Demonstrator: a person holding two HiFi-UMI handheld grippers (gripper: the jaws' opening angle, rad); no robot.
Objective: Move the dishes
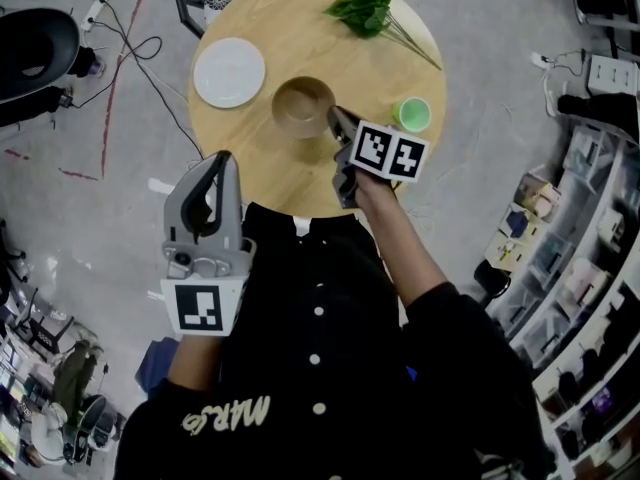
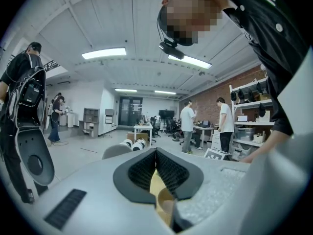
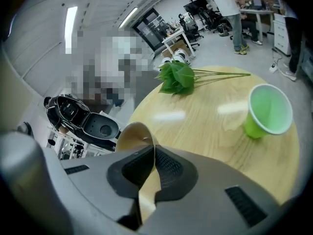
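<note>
Right gripper view: right tongs [image 3: 153, 153] clamp the rim of the tan bowl [image 3: 133, 131], mid-tabletop [image 3: 205, 126]. Left tongs [image 2: 156, 153] closed, empty. Risk: the one-sided rim pinch lets the bowl tilt, slip, or knock the green cup [image 3: 266, 111].

The table [image 1: 270, 168] is pale matt wood, the plate [image 1: 229, 72] glossy white, the bowl [image 1: 303, 105] smooth, the cup [image 1: 413, 114] green plastic.

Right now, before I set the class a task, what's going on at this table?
A person holds tongs in each hand at a round table. The right tongs are shut on the rim of the brown bowl. The left tongs are shut, empty, off the table's near edge. A white plate and green cup stand apart.
</note>
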